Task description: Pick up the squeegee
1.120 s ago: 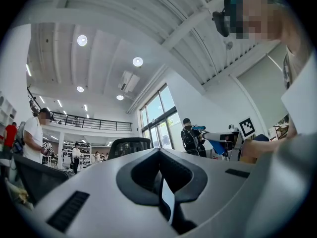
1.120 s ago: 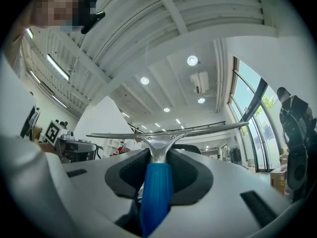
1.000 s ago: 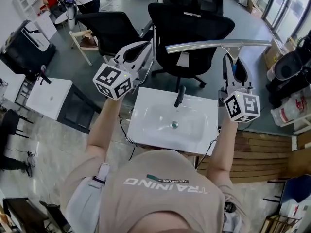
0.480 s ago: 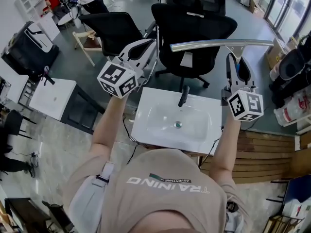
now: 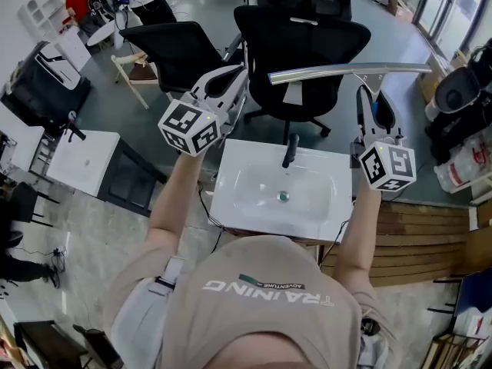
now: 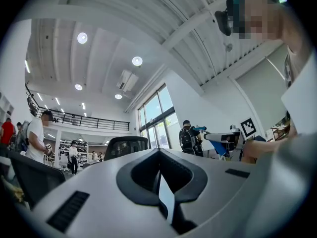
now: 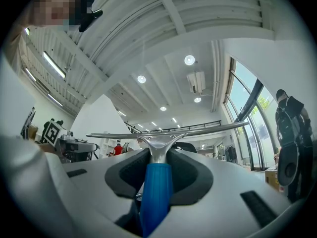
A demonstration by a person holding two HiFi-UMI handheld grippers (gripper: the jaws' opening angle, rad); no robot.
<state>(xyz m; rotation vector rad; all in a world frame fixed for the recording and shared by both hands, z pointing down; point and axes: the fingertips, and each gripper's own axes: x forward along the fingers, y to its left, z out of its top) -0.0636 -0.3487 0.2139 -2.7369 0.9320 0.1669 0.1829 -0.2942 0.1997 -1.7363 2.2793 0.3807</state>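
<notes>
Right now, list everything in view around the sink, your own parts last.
squeegee: one, silver blade with blue handle, up in the air beyond the sink
sink: one, white, directly below the person
faucet: one, black, at the sink's far edge
office chairs: two, black, side by side beyond the sink
small table: one, white, on the floor to the left
wooden boards: brown, on the floor to the right
left gripper: one, light grey, held up at left, jaws together, empty
right gripper: one, light grey, held up at right, shut on the squeegee's handle
</notes>
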